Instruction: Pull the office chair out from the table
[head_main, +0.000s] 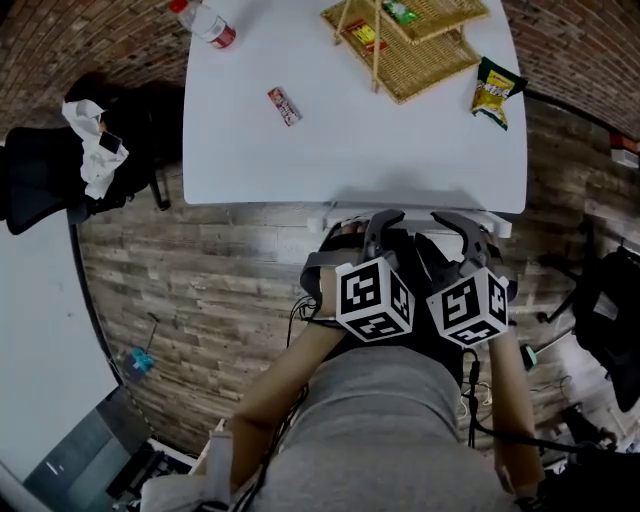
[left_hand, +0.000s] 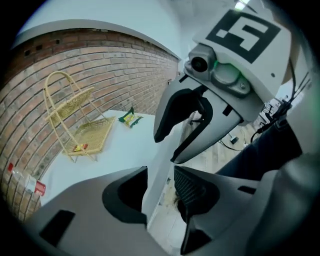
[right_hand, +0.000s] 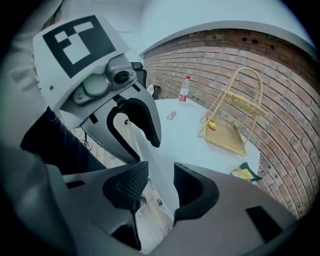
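A black office chair (head_main: 425, 262) stands tucked against the near edge of the white table (head_main: 350, 160) in the head view, mostly hidden by my grippers and body. My left gripper (head_main: 383, 222) and right gripper (head_main: 462, 228) hover side by side over its top, pointing down toward the table edge. Both are open. In the left gripper view the left gripper (left_hand: 160, 187) frames only the white table edge, and the pads do not touch it. In the right gripper view it is the same for the right gripper (right_hand: 161, 185).
On the table are a wicker tiered basket (head_main: 410, 40), a green snack bag (head_main: 495, 90), a red wrapper (head_main: 284, 105) and a bottle (head_main: 205, 22). Another black chair (head_main: 40, 180) with white cloth stands left, dark furniture (head_main: 610, 300) right. Cables (head_main: 480, 400) lie on the wood floor.
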